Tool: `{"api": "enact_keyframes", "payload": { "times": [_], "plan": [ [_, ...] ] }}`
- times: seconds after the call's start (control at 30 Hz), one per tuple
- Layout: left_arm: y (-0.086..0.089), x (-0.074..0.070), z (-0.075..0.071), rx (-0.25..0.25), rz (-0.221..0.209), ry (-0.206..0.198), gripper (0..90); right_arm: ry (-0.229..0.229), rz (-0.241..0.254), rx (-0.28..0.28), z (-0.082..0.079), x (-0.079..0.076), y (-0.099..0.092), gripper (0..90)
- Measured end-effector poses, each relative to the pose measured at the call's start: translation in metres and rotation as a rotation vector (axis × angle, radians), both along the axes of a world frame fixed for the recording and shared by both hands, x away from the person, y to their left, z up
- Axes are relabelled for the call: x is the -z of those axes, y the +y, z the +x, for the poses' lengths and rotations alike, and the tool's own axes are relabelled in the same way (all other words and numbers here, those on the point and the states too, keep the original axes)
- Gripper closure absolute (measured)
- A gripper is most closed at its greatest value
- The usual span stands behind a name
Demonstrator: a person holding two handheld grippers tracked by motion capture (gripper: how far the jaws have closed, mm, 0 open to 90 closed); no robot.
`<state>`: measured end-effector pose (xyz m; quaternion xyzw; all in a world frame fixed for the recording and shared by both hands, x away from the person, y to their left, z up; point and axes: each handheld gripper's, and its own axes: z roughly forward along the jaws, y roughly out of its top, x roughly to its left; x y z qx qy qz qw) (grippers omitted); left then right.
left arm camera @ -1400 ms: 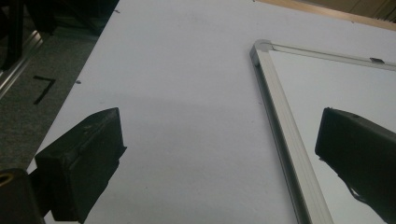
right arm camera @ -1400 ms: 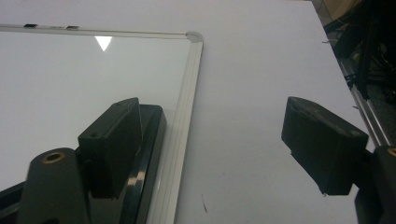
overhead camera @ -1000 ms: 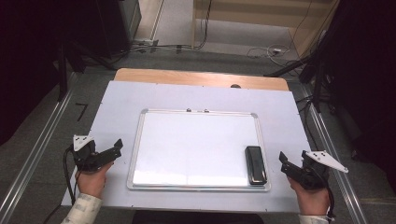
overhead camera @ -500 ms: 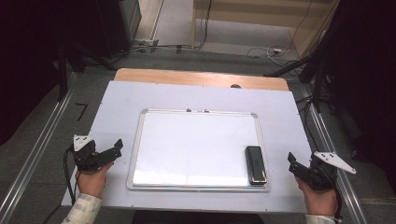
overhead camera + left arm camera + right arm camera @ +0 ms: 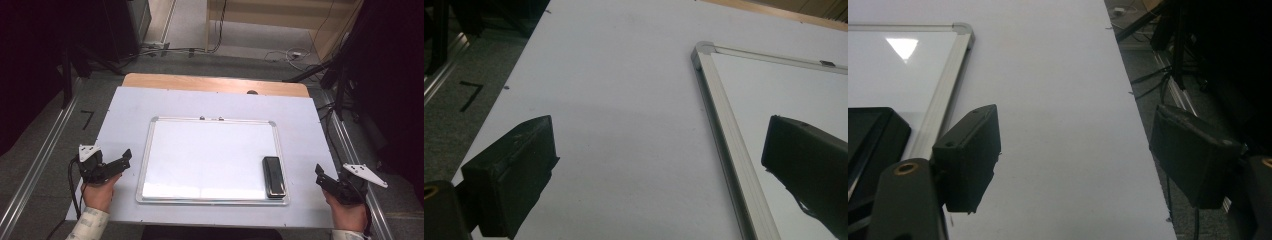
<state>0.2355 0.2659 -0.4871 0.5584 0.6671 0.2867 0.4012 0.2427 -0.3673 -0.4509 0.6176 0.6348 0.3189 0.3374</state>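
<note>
right tongs (image 5: 320, 176) drifted outward; black eraser (image 5: 274, 176) flat

Lighting: dim room, dark surrounds; overhead source; bright triangular glare on whiteboard (image 5: 903, 47); surface (image 5: 310, 135) evenly lit, soft shadows; near fingers (image 5: 514, 175) blurred, out of focus; slight grain.

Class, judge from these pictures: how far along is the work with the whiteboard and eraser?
Done: the whiteboard looks clean, and the eraser lies on its near right corner. In hand: nothing; the left gripper and right gripper are open, each beside the board and apart from it. Left: nothing to wipe shows; the eraser lies untouched.
</note>
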Motion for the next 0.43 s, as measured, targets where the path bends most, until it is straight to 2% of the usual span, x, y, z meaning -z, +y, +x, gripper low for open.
{"api": "enact_keyframes", "payload": {
  "times": [0.43],
  "plan": [
    [0.0, 0.0, 0.0, -0.001, 0.0, -0.001, 1.5, 0.008, -0.009, 0.037, 0.004, 0.009, -0.017, 18.8]
  ]
}}
